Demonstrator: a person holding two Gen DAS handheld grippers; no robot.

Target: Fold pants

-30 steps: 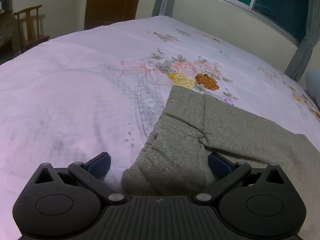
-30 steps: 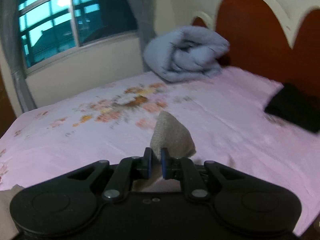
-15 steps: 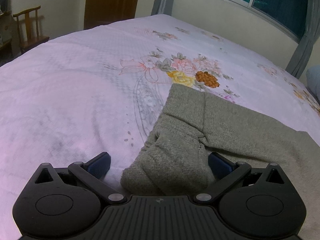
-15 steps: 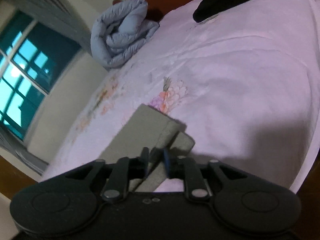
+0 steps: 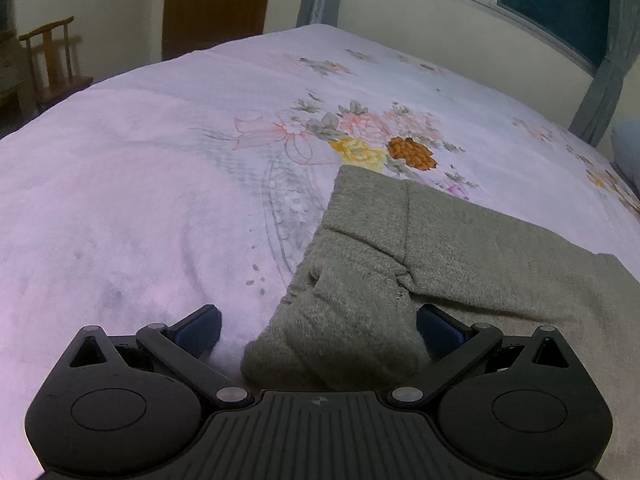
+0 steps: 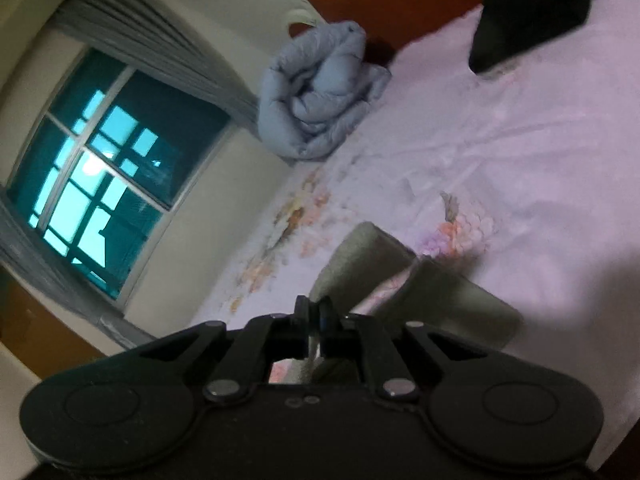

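I've rolled my right gripper point(image 6: 315, 312) over and lowered it; the pants point(image 6: 440, 296) now lie flat ahead.

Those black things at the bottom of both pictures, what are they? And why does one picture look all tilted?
They are claws, hand tools with two fingers, and a person holds one in each hand. A small camera sits on each claw and looks out along its fingers, so you see what the claw sees.

One picture comes from the left claw. Its blue-tipped fingers stand wide open, with a bunched end of the grey pants between them. The pants lie on a bed with a pink flowered bedspread.

The other picture comes from the right claw. That hand is turned sideways, so the room looks tipped. Its fingers are squeezed shut, and grey pants fabric rises right at the tips; it seems pinched, though the picture is blurry. Farther back lie a rolled blue quilt and something black.
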